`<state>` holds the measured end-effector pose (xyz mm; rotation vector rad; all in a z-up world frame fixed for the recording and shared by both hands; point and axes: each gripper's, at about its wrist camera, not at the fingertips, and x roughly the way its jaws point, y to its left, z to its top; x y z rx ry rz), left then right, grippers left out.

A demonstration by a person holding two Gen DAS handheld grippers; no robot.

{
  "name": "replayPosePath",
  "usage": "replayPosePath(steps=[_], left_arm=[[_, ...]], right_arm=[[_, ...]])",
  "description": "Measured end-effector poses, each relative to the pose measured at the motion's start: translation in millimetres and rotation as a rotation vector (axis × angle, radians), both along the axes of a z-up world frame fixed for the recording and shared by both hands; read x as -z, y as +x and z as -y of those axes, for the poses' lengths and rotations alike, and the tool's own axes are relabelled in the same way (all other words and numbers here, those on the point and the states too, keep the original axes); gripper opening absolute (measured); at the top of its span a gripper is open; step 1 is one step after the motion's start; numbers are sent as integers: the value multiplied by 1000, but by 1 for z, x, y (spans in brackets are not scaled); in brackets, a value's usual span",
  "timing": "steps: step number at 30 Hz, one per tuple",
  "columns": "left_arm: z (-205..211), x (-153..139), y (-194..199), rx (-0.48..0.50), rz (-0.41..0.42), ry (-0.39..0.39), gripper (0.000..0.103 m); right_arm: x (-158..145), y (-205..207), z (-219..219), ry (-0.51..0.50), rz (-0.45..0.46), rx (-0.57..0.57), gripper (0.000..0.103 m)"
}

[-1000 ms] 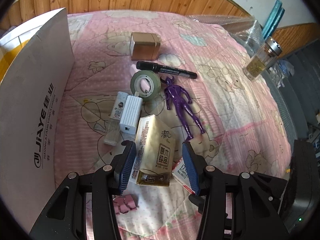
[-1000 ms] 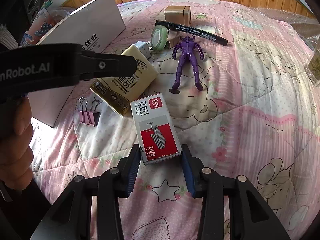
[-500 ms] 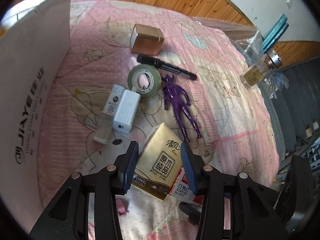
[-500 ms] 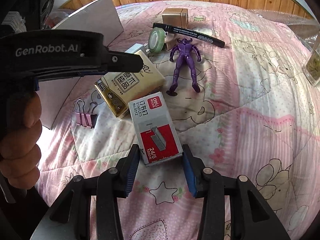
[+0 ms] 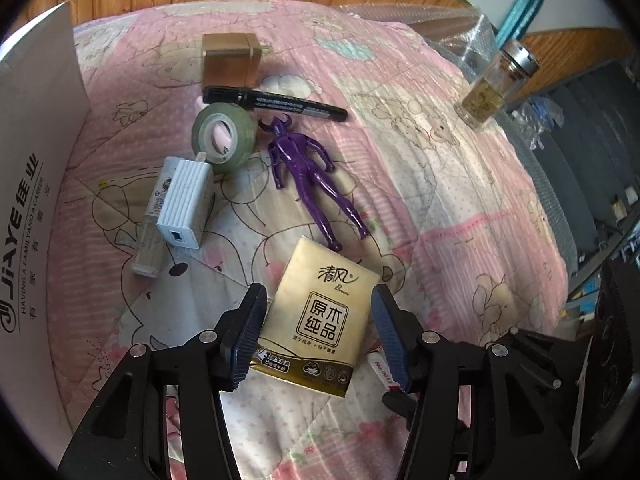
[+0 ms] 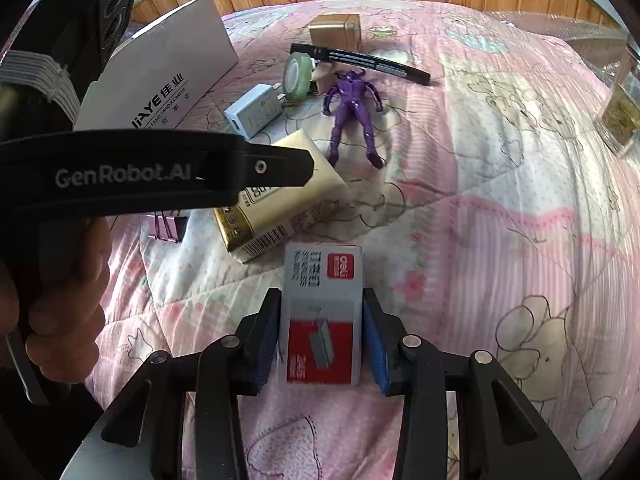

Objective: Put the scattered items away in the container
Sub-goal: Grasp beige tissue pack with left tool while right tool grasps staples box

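Note:
My left gripper [image 5: 318, 332] is closed on a gold tissue pack [image 5: 320, 320], held tilted above the pink quilt; the pack also shows in the right wrist view [image 6: 280, 200]. My right gripper [image 6: 320, 340] is shut on a grey and red staples box [image 6: 322, 320], lifted off the quilt. The white cardboard box [image 5: 36, 200] stands at the left. On the quilt lie a purple figure [image 5: 308, 176], a tape roll [image 5: 224, 136], a black marker [image 5: 276, 102], a white charger [image 5: 186, 204], a small tube [image 5: 154, 224] and a gold box [image 5: 230, 60].
A glass jar [image 5: 496, 84] stands at the right by bubble wrap [image 5: 452, 28]. Pink binder clips [image 6: 164, 226] lie under the left gripper's arm. Wooden panelling runs along the back.
The left gripper has lifted and tilted the tissue pack off the quilt. The right gripper has closed on the staples box and raised it, turning it straight between the fingers.

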<state>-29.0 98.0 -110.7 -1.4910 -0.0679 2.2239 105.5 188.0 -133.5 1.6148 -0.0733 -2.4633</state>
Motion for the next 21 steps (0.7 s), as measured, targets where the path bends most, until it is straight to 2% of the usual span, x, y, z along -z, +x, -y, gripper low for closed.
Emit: replayPosePath(steps=[3,5,6,10,11,15,21], left_arm=[[-13,9,5,59,-11,-92,60],[-20,11,8,75,-58,-136,61],[-23,12,9,79,-69,-154,61],[-24,12,8,65,-91,-161,54],[-24,11,8,62,-85,-152,54],[-17,7,5,35,-55,-112,53],[-9,-14,9,1,-95,-121,53]], right_arm=[[1,5,-3,5,5,-2,47],[3,0,-7,27,6,10,39],[3,0,-9,22,7,16,39],[5,-8,-17,10,8,34,39],[7,-23,-24,6,7,39,39],[-5,-10,-29,-14,-19,82,39],[-17,-11,-24,-32,-43,97,39]])
